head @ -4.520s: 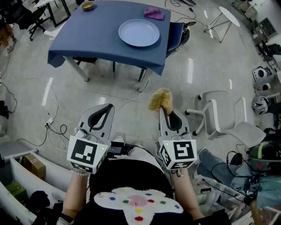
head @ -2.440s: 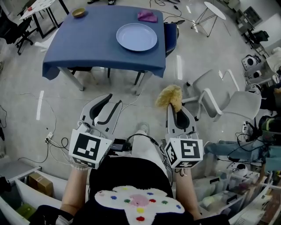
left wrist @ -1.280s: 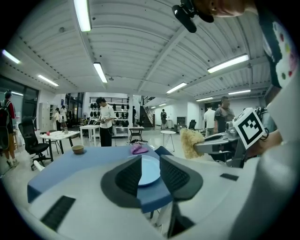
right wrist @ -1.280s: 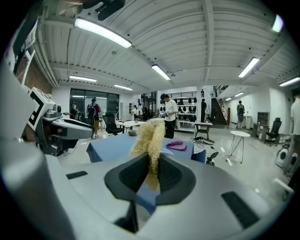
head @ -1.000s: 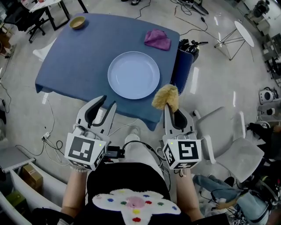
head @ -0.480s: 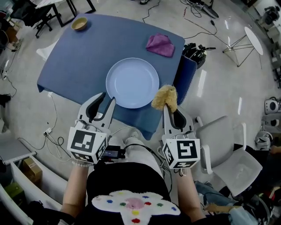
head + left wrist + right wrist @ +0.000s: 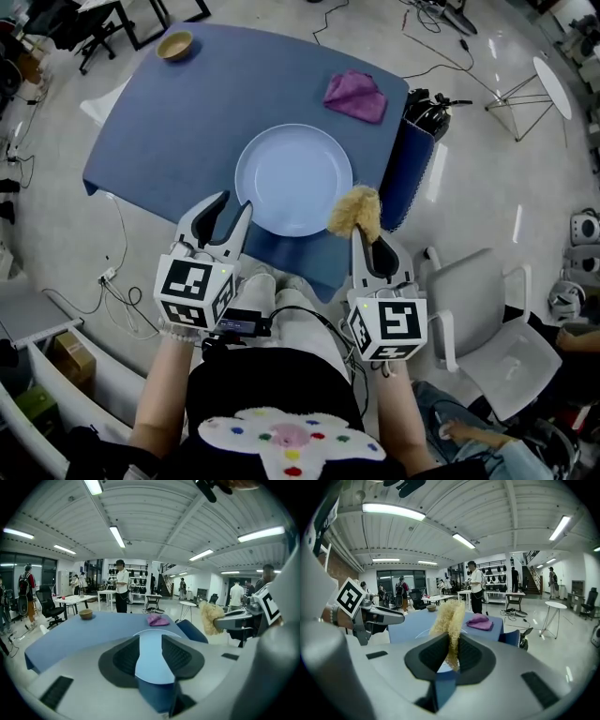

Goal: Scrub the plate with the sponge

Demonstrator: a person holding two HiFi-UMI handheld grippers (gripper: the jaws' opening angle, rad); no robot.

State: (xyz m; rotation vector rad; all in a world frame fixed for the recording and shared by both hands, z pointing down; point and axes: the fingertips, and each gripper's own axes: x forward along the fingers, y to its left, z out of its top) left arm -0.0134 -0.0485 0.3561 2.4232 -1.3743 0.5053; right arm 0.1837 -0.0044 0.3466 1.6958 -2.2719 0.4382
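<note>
Pale blue round plate (image 7: pixel 293 178) lies mid blue-clothed surface (image 7: pixel 169 112), ahead of me | fluffy yellow sponge (image 7: pixel 355 212) pinched in right gripper (image 7: pixel 362 231) jaws, over the plate's near-right rim; I judge the scrub goes forward-left | left gripper (image 7: pixel 234 202) jaws wide, just opened further, gripping nothing, at the near-left rim

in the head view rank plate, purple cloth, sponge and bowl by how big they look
1. plate
2. purple cloth and sponge, about alike; the sponge is held nearer the camera
3. bowl
</note>
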